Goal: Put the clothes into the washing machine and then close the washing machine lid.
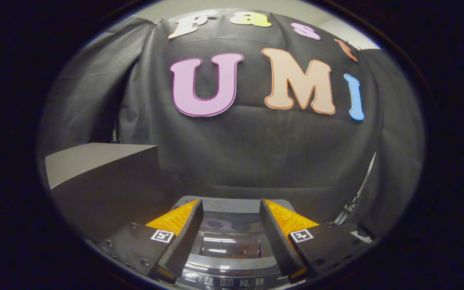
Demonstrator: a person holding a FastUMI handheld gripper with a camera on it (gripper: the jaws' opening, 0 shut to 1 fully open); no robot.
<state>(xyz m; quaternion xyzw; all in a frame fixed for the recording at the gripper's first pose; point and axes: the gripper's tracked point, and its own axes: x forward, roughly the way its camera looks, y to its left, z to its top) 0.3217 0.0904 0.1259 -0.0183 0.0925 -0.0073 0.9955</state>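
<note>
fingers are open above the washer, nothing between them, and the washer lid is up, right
Not quite: the gripper view shows the washer lid down, its glass window flat and reflecting light. The rest holds: the fingers are open above it with nothing between them.

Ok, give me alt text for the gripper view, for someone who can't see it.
The open, empty gripper hovers above a washing machine whose glass lid lies shut between its fingers. A grey box stands beside the machine, before black cloth.

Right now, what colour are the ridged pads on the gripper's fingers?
Orange, on black fingers, seen best in the gripper view; the fingers stand open above the washing machine.
</note>
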